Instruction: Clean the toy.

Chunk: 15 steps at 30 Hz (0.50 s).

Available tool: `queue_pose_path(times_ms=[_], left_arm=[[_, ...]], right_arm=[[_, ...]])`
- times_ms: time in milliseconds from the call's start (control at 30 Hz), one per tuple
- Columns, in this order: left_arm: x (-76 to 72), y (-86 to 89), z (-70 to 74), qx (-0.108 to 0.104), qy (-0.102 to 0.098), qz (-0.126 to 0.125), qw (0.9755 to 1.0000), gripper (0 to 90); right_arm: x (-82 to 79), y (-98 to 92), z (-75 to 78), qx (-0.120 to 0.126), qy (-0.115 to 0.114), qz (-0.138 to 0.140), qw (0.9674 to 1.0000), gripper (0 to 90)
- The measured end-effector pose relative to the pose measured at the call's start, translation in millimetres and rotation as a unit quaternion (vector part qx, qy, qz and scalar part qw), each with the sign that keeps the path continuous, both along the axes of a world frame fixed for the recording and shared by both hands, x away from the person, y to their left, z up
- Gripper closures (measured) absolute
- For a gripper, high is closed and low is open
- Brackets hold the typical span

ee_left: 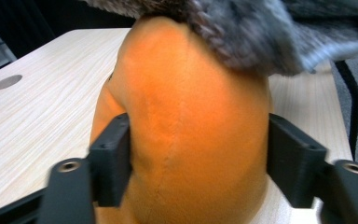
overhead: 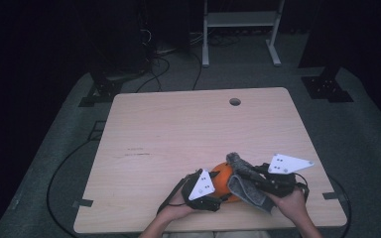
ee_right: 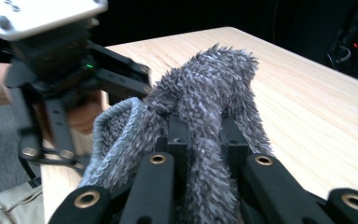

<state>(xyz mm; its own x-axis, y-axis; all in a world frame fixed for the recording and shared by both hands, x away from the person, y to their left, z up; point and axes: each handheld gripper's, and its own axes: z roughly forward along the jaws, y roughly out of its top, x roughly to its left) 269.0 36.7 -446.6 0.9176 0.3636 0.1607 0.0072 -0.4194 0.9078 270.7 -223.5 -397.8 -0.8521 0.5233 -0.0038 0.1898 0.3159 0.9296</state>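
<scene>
Our left tool [overhead: 217, 194] has its jaws pressed against both flanks of an orange plush ball [overhead: 222, 179], held at a middling width by the soft body squeezed between them; in the left gripper view the pads dent the orange fabric [ee_left: 186, 135] on each side. Our right tool [overhead: 248, 174] is clamped almost fully closed on a grey fuzzy cloth [overhead: 245, 186], and in the right gripper view we see the shaggy fabric [ee_right: 205, 112] bunched up between the two black jaws and spilling forward past them.

We see the cloth draped over the top and right side of the ball, with its upper tuft rising just above the orange and its lower fold hanging toward the near edge. From the left gripper view the grey fabric [ee_left: 242, 32] caps the top of the ball.

Both things sit close to the near edge of the wooden table [overhead: 178, 129], right of its middle, with our hands directly behind the tools. A round cable hole [overhead: 234, 101] lies well apart from them, near the far edge.
</scene>
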Motion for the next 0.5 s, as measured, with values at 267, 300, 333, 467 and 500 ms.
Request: queue_pose_path(times_ms=[267,300,333,467,500], left_arm=[[9.2,-1.5,-0.6,0.005,0.029,0.005,0.9995,17.9],[7.4,-2.2,-1.0,0.008,0.024,0.005,0.9997,21.9],[5.8,-2.8,-1.0,0.011,0.019,0.001,0.9998,23.8],[-0.8,-5.1,-2.3,0.035,-0.004,-0.016,0.9993,27.7],[-0.1,-2.3,-2.3,0.034,-0.002,-0.017,0.9993,29.2]], right_arm=[[-2.3,-8.9,-2.5,-0.010,0.003,-0.006,0.9999,77.8],[-6.0,-4.6,1.0,-0.023,-0.004,-0.007,0.9997,77.8],[-9.9,0.6,4.6,-0.031,-0.013,-0.005,0.9994,77.8],[-17.7,27.0,12.0,-0.058,-0.023,0.033,0.9975,77.8],[-16.7,29.3,11.4,-0.063,-0.023,0.035,0.9971,77.8]])
